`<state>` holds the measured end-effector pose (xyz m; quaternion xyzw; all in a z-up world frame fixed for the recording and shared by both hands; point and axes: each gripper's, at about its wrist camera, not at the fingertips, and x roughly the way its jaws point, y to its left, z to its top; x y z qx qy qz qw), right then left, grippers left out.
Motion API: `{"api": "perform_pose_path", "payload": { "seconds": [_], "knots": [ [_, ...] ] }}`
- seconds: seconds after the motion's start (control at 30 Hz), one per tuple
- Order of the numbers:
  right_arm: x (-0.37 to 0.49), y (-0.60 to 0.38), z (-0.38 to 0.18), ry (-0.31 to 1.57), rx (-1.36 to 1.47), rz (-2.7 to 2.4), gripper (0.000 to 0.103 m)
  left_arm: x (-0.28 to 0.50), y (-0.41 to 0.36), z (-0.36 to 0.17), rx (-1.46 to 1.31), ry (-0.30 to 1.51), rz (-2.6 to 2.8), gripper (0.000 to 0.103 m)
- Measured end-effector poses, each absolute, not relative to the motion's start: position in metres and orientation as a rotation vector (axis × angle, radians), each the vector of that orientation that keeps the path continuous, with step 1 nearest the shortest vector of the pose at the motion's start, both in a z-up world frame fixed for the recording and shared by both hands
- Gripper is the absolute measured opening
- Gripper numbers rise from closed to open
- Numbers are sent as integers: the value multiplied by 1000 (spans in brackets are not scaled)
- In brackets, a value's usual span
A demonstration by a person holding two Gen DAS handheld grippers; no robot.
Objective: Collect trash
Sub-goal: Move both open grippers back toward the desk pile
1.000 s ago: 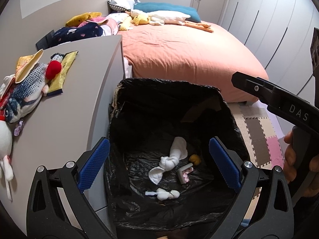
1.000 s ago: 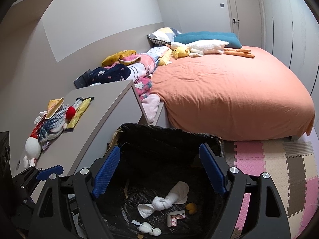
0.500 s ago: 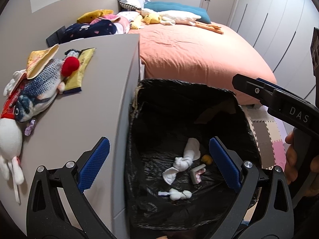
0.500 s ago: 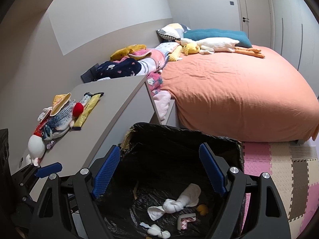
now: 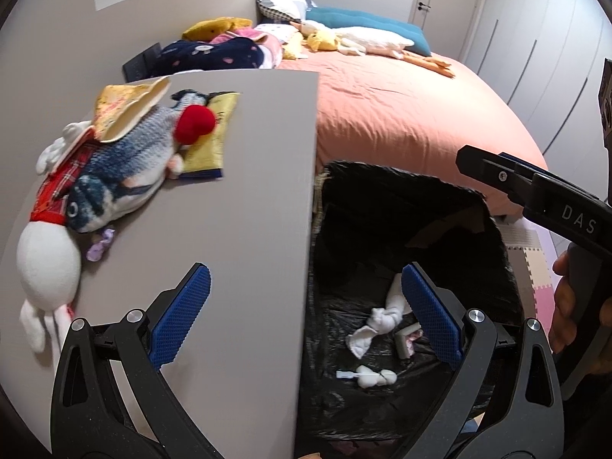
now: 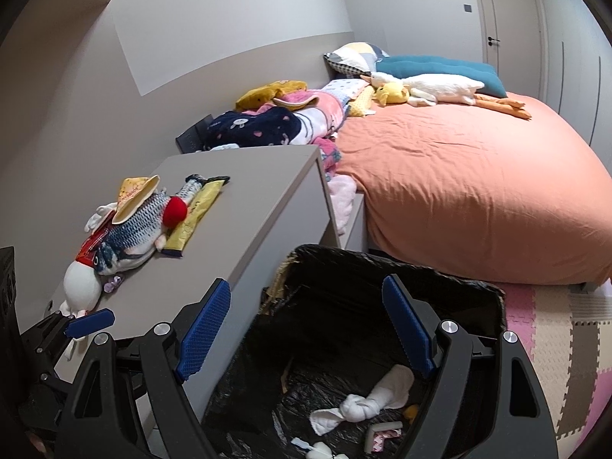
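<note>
A bin lined with a black bag (image 5: 401,199) (image 6: 382,267) stands beside a grey cabinet (image 5: 252,199) (image 6: 244,199). White knotted tissues (image 5: 382,319) (image 6: 367,401) and small scraps lie at its bottom. My left gripper (image 5: 306,317) is open and empty, straddling the cabinet's edge and the bin. My right gripper (image 6: 306,329) is open and empty above the bin's left side; it also shows in the left wrist view (image 5: 535,199). A yellow wrapper (image 5: 210,141) (image 6: 195,214) and a small purple scrap (image 5: 100,244) (image 6: 113,283) lie on the cabinet.
A plush fish (image 5: 126,168) (image 6: 126,229), a white plush toy (image 5: 46,264) and a yellow hat (image 5: 126,107) lie on the cabinet's left. A bed with an orange cover (image 6: 470,183), pillows and clothes lies behind. Foam floor mats (image 6: 554,325) lie on the right.
Both grippers have shifted left, from over the bin toward the cabinet. The cabinet top and its toys now fill more of the left wrist view. Both stay open.
</note>
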<state>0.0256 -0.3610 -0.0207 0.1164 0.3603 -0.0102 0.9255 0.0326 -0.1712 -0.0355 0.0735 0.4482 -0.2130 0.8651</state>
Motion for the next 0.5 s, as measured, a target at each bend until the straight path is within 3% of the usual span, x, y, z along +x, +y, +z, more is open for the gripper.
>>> {"api": "perform_pose_path", "payload": {
  "seconds": [0.5],
  "knots": [
    [69,-311,-18,756,207,64,82,55,-115,-26,110,929,-358,97]
  ]
}}
